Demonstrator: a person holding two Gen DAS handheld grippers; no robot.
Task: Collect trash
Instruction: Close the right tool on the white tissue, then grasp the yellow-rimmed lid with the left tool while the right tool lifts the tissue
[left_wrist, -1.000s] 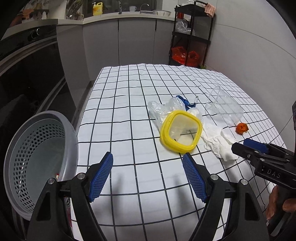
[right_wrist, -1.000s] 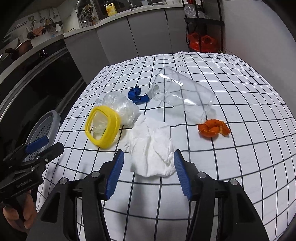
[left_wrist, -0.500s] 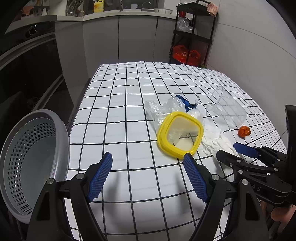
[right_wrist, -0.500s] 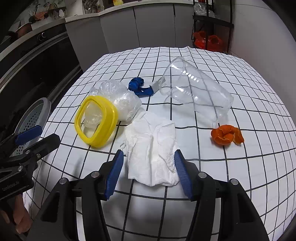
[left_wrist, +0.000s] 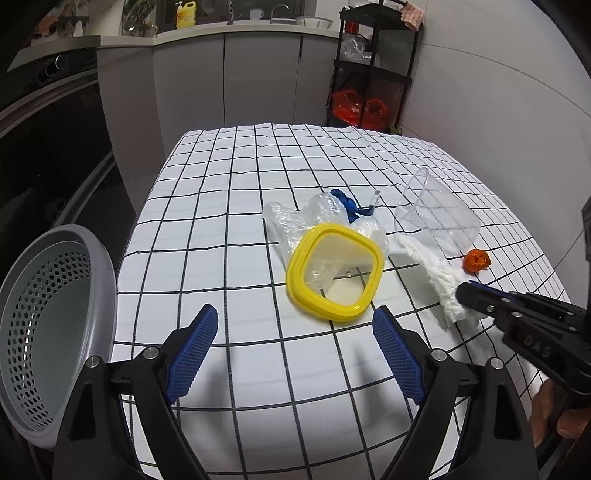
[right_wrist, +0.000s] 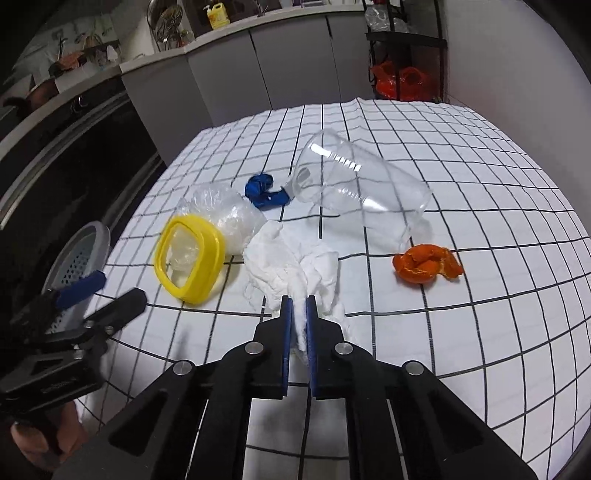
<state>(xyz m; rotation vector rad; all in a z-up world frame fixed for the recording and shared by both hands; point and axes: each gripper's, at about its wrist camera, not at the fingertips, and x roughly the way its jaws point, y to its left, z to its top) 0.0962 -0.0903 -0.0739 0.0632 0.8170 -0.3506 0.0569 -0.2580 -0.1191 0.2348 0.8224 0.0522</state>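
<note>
On the checked tablecloth (left_wrist: 229, 229) lies a heap of trash: a yellow square lid (left_wrist: 334, 275) (right_wrist: 190, 254), crumpled clear plastic (left_wrist: 306, 218) (right_wrist: 225, 210), a blue scrap (right_wrist: 264, 190), a clear cup on its side (right_wrist: 354, 188) (left_wrist: 436, 212), an orange peel (right_wrist: 426, 266) (left_wrist: 476, 260) and a white tissue (right_wrist: 291, 266) (left_wrist: 443, 284). My right gripper (right_wrist: 298, 306) (left_wrist: 467, 295) is shut on the tissue's near edge. My left gripper (left_wrist: 295, 336) hovers over bare cloth short of the lid, its jaws opening with nothing between them.
A grey perforated basket (left_wrist: 55, 314) (right_wrist: 79, 254) stands off the table's left edge. Grey cabinets (left_wrist: 258, 77) and a black shelf rack with red bags (left_wrist: 369, 74) line the far wall. A dark oven front (left_wrist: 48, 140) is on the left.
My right gripper's jaws have closed on the near edge of the white tissue, bunching it up. The left gripper's jaws have spread a little wider.
</note>
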